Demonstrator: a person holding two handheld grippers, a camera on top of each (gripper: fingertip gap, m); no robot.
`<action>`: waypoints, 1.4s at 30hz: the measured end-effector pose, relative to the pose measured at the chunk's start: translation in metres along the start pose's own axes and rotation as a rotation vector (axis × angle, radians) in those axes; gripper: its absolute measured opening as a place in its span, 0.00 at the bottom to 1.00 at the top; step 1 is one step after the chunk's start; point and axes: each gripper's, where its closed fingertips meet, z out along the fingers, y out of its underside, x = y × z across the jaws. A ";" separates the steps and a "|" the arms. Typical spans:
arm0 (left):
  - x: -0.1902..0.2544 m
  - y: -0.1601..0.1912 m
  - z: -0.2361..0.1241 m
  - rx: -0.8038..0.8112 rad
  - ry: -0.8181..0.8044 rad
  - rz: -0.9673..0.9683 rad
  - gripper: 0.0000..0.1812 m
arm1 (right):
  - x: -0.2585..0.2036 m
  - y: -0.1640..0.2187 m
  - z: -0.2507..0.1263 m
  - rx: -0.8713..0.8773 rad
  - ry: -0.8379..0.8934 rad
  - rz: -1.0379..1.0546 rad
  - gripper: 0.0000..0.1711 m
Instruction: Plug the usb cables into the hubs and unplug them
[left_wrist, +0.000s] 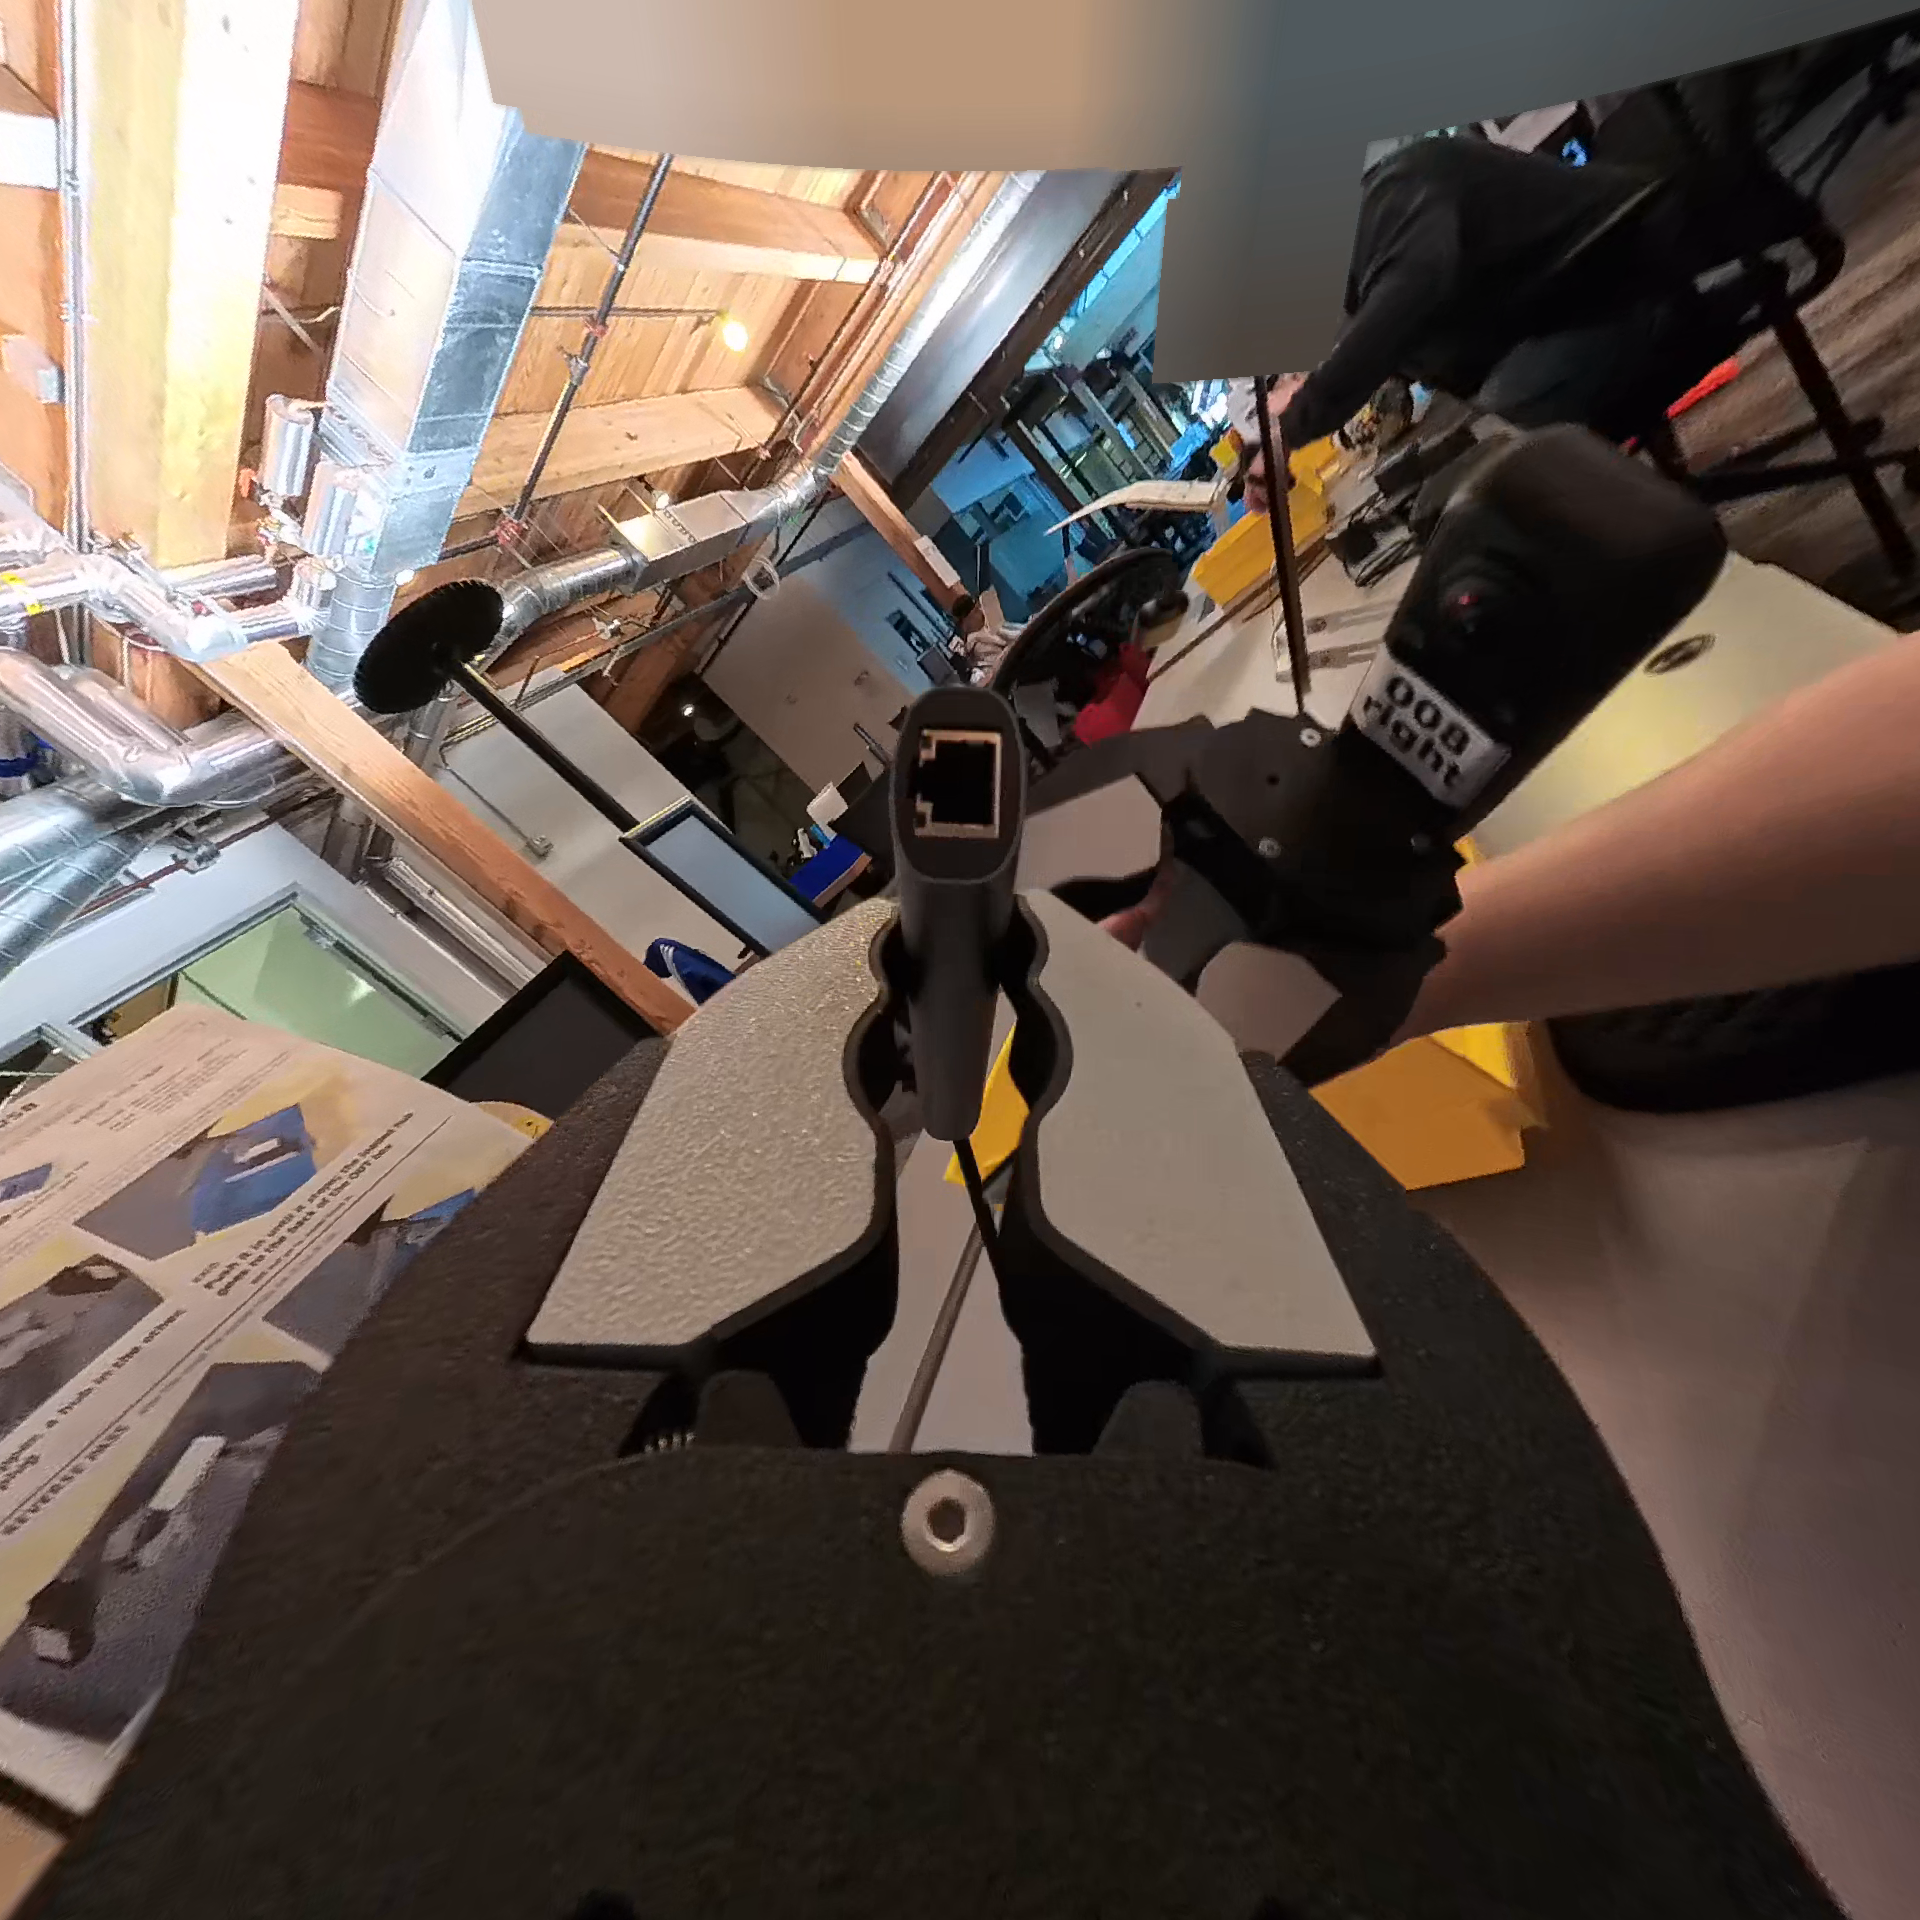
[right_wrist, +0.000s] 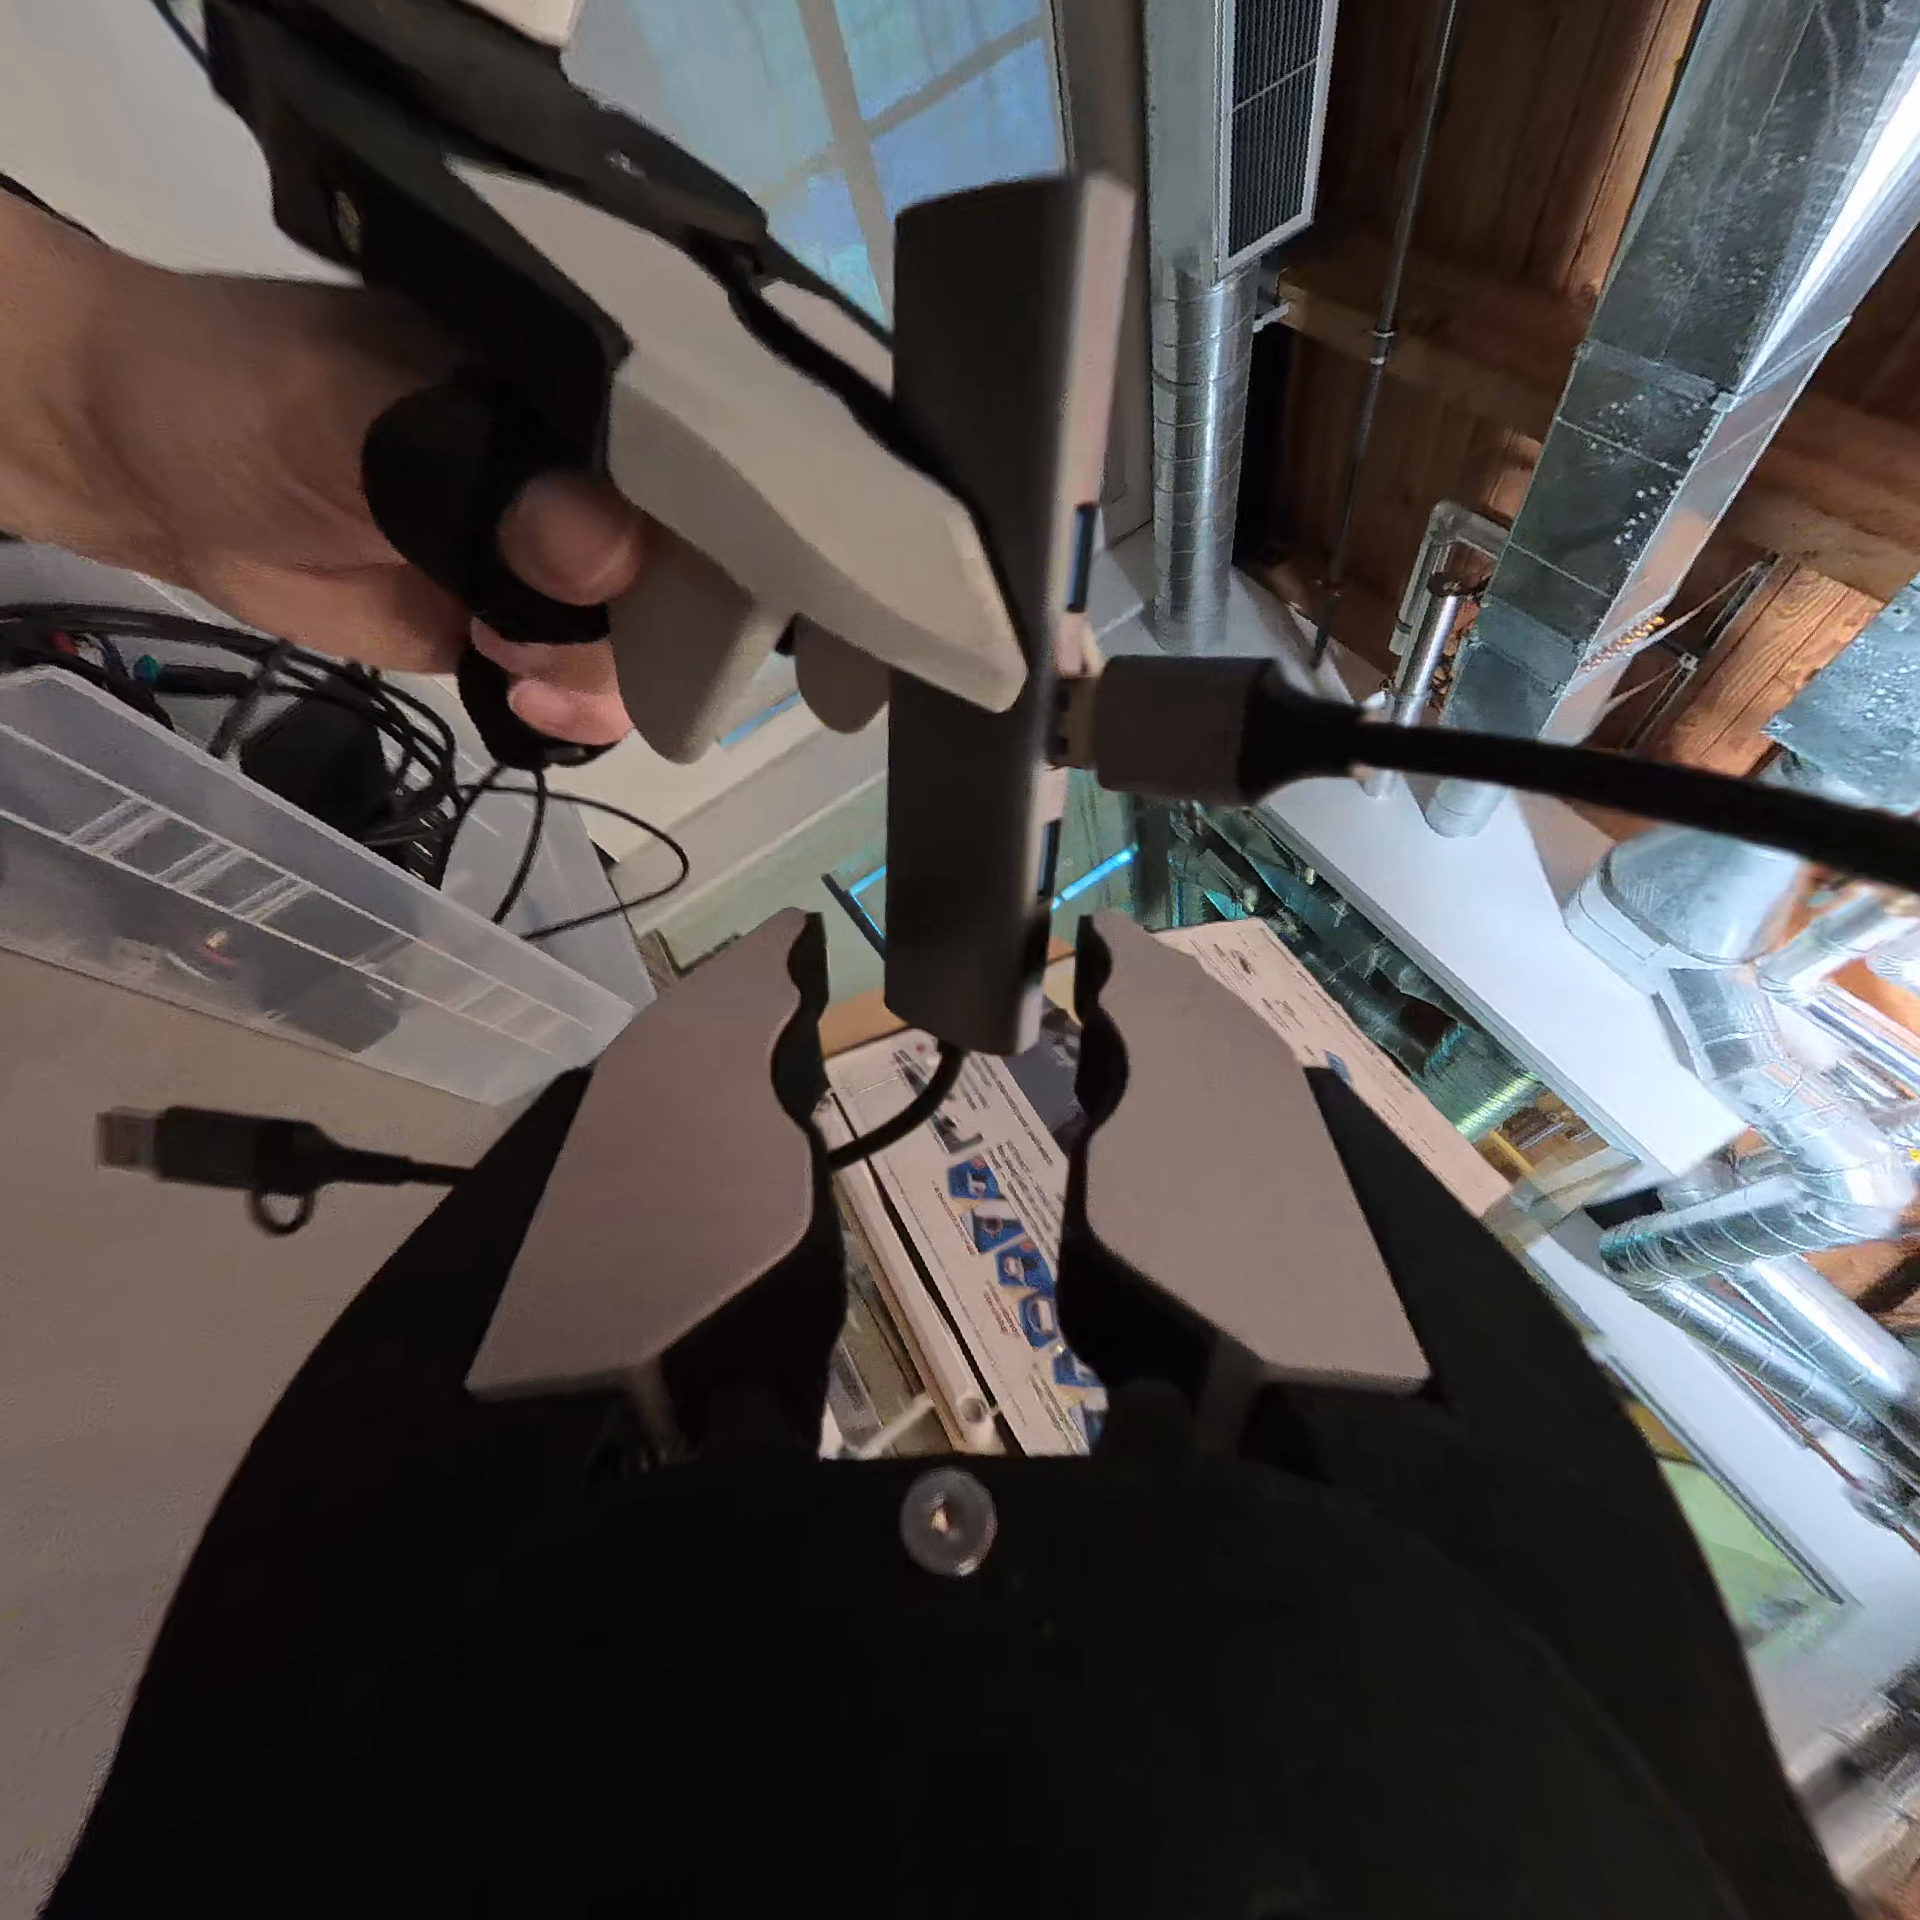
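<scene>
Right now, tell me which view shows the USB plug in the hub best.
The right wrist view: the USB plug sits side-on in the hub, with the open right gripper just below. The left wrist view shows only the hub's end port, clamped by the left gripper; the plug is hidden.

thick cable (right_wrist: 1558, 779) cut off right, hub (right_wrist: 966, 623) blurred

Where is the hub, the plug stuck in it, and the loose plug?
hub (right_wrist: 961, 623), right wrist view, its dark flat side.
plugged cable (right_wrist: 1174, 727), right wrist view, its plug housing.
loose plug (right_wrist: 197, 1143), right wrist view, its dark body.
</scene>
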 end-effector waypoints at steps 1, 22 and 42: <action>0.003 -0.001 0.001 0.009 0.014 -0.007 0.09 | 0.000 0.003 0.001 -0.025 0.019 -0.022 0.25; 0.000 0.057 0.007 -0.270 0.037 -0.017 0.10 | -0.003 0.068 -0.001 -0.439 -0.175 -0.141 0.13; 0.009 0.101 0.005 -0.474 0.083 0.129 0.09 | -0.018 0.096 -0.014 -0.618 -0.341 -0.279 0.13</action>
